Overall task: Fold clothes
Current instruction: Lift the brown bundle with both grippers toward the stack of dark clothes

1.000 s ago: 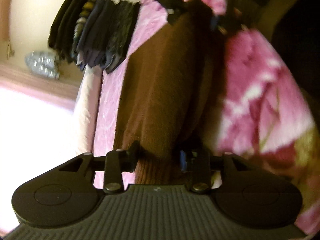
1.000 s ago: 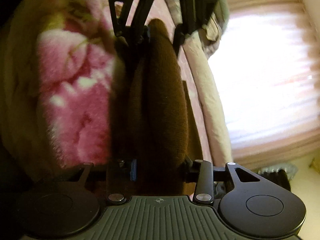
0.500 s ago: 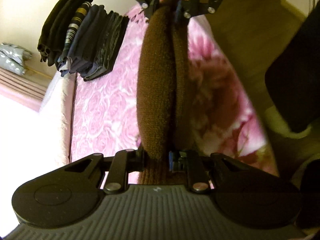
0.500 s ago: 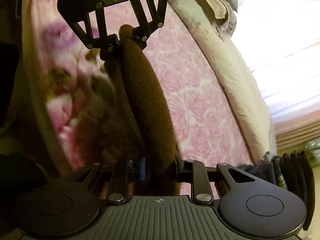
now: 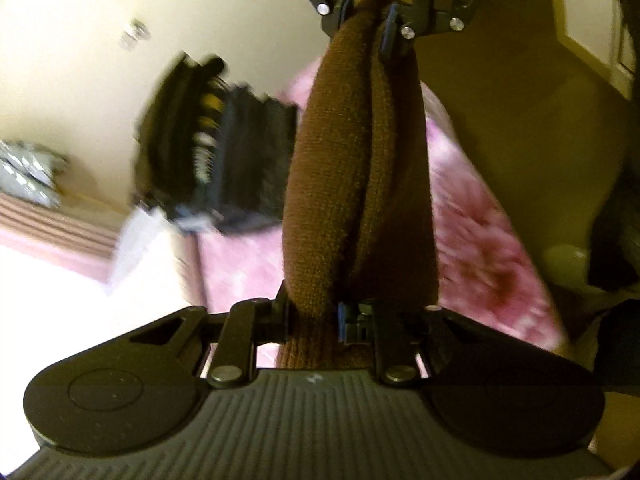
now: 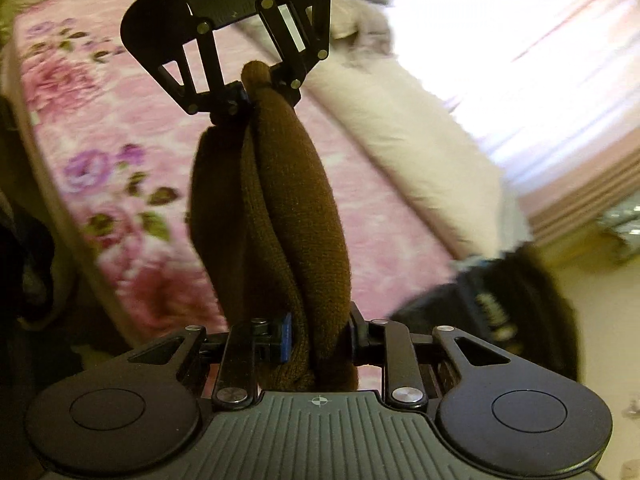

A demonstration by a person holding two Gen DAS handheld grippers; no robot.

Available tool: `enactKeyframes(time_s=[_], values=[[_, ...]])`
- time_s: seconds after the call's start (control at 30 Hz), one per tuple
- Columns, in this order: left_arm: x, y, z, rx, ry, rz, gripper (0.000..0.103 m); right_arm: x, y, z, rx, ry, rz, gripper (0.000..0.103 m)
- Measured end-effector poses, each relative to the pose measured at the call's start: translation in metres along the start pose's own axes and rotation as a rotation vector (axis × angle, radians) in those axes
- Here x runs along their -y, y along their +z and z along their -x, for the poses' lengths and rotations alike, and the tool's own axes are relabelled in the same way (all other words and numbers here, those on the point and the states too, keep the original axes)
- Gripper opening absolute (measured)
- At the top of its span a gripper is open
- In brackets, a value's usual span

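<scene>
Folded brown knit garment [image 5: 356, 184] held mid-air, pinched by left gripper [image 5: 314, 320] and right gripper [image 6: 318, 336] (fold looks done); placing on dark stack [image 5: 216, 160], frame's left, remains.

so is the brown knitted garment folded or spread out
Folded: the brown knitted garment hangs doubled in thick layers, pinched at its ends by the left gripper and right gripper above the pink floral bedspread.

The left gripper [image 5: 314, 316] at lower frame centre and the right gripper [image 6: 318, 336] face each other, jaws clamped tight.
</scene>
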State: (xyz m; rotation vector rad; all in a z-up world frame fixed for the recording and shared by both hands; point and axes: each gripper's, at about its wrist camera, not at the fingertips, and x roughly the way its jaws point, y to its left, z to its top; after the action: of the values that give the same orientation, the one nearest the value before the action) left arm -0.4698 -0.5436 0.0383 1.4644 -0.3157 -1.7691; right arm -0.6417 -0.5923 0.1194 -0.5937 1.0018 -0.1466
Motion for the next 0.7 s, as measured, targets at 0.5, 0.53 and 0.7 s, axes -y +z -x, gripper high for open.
enactKeyframes(time_s=[0.5, 0.53, 0.7], values=[[-0.168, 0.077, -0.016, 0.259, 0.251, -0.164, 0.017, 0.168, 0.002, 0.062, -0.053, -0.366, -0.030, 0.024], [-0.179, 0.081, -0.019, 0.263, 0.265, -0.165, 0.017, 0.180, 0.001, 0.063, -0.049, -0.379, -0.030, 0.024], [-0.240, 0.105, -0.048, 0.254, 0.350, -0.147, 0.017, 0.246, -0.005, 0.061, -0.005, -0.432, -0.009, 0.024]])
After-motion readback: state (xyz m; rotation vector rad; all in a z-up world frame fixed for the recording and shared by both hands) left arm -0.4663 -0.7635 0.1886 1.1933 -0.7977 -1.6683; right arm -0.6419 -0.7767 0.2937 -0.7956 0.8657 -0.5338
